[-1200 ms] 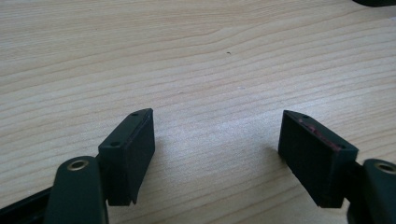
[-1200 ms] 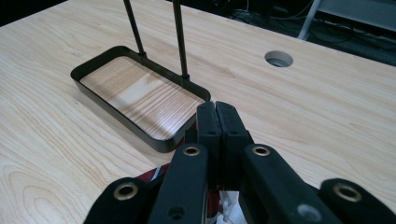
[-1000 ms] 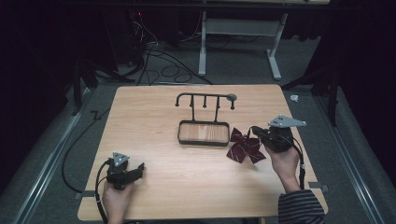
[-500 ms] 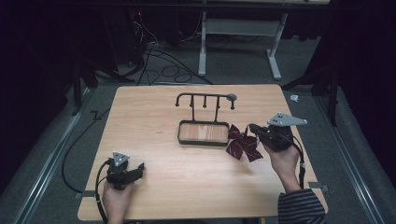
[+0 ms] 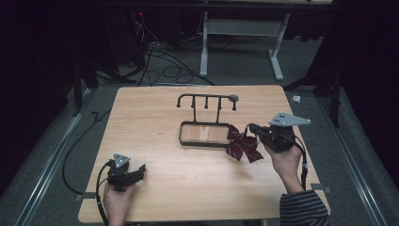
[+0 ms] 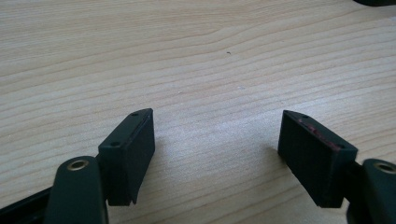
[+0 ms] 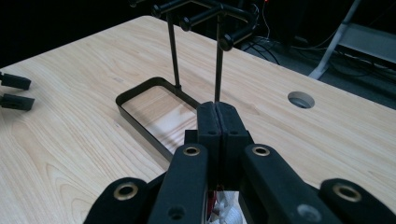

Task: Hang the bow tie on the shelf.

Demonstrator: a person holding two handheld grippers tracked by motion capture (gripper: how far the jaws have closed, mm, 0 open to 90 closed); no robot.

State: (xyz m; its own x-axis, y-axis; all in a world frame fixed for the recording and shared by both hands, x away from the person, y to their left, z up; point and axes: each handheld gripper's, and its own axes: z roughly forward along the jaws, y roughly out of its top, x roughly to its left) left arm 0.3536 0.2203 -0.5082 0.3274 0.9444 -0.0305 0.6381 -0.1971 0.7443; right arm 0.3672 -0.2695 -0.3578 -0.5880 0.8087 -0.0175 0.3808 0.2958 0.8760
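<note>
A maroon bow (image 5: 243, 145) with pale stripes hangs from my right gripper (image 5: 251, 128), which is shut on it just right of the stand's tray. In the right gripper view the jaws are pressed together (image 7: 218, 122), and a scrap of the bow's fabric (image 7: 218, 201) peeks out beneath them. The black stand (image 5: 205, 100) has a hook bar on thin posts above a rectangular tray (image 5: 180, 134). That tray's rim (image 7: 140, 119) lies straight ahead of the jaws. My left gripper (image 5: 141, 168) rests open near the table's front left, its jaws wide apart (image 6: 217, 140) over bare wood.
A round grey cable hole (image 7: 300, 99) sits in the light wooden table (image 5: 155, 117) behind the stand. The left gripper's open jaws (image 7: 14, 91) appear far off in the right gripper view. Beyond the table are dark floor, cables and a white desk frame (image 5: 277, 52).
My right gripper has carried the bow slightly left, closer to the tray. The left gripper has stayed in place.
</note>
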